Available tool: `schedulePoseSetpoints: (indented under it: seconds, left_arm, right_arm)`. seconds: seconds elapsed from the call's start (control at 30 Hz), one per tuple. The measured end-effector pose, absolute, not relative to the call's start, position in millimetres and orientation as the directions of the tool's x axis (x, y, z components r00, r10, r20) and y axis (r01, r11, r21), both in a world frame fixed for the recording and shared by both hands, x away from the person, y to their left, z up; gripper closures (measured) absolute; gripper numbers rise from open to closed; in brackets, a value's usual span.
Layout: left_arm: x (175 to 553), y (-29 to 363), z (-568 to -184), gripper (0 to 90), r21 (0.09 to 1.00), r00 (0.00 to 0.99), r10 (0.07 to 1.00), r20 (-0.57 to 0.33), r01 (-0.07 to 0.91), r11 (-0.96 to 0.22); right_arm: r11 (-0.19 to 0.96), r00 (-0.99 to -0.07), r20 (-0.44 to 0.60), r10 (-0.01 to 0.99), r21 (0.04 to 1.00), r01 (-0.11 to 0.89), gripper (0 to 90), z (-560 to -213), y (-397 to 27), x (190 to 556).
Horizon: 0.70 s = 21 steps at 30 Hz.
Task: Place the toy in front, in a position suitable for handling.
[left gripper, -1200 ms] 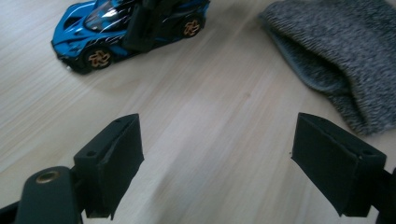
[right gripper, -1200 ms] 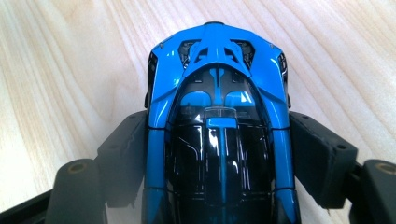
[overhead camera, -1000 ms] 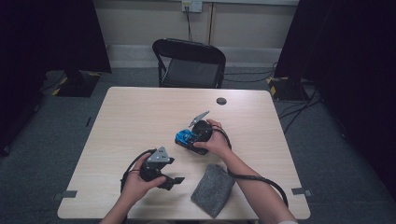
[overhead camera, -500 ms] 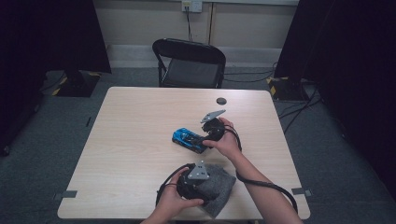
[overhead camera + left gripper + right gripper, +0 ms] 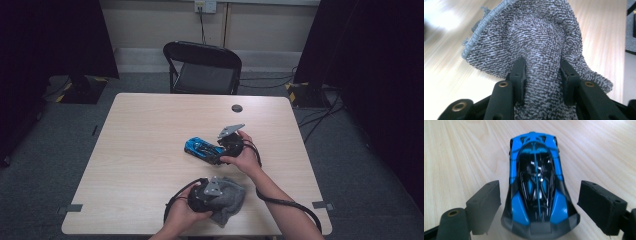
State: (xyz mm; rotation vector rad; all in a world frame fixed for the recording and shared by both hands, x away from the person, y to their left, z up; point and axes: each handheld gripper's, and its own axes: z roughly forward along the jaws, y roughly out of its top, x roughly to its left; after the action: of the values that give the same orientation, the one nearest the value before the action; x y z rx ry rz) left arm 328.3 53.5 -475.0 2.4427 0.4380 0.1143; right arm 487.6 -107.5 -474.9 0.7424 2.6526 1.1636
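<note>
Bench (image 5: 150, 150): a light wood-grain top seen from the high view, with a black folding chair (image 5: 202, 67) standing behind its far edge. A small dark round disc (image 5: 237, 108) lies near the far edge of the bench, well apart from the work.

Grey cloth (image 5: 227, 200): a terry cloth lying bunched near the front edge of the bench, right of centre. In the left gripper view the cloth (image 5: 534, 45) rises between the two black jaws as a gathered fold, its stitched hem at the upper left.

Left tongs (image 5: 207, 195): held in the person's left hand at the front edge, on top of the cloth. The jaws have just been closing, and both pads press into the fold of cloth, so the left tongs (image 5: 542, 75) are clenched on the grey cloth.

Right tongs (image 5: 220, 150): held in the person's right hand near the middle of the bench. The jaws have just been opening. In the right gripper view the right tongs (image 5: 541, 200) stand released, with a gap between each pad and the car.

Blue toy car (image 5: 202, 149): a blue and black model resting on the bench just left of the right tongs. The car (image 5: 536, 177) sits between the spread jaws, its wide end toward the camera, gripped by neither pad.
</note>
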Motion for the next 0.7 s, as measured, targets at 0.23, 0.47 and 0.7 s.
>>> schedulePoseSetpoints:
  seconds: [0.23, 0.47, 0.7]
  left_arm:
    - [339, 100, -465, 63.5, 0.654, 0.881, 0.468, -0.072, 0.396, -0.645]
    - [347, 135, -466, 63.3, 0.661, 0.843, 0.535, -0.053, 0.432, -0.614]
    - [352, 155, -469, 61.6, 0.68, 0.795, 0.603, -0.065, 0.478, -0.556]
  right_arm:
    - [0.567, -0.868, 0.07, 0.492, 0.73, 0.38, 15.6, -486, -114, 485]
    - [0.579, -0.866, 0.069, 0.495, 0.718, 0.388, 16.3, -501, -114, 480]
    - [0.58, -0.862, 0.017, 0.506, 0.733, 0.355, 19.5, -506, -115, 475]
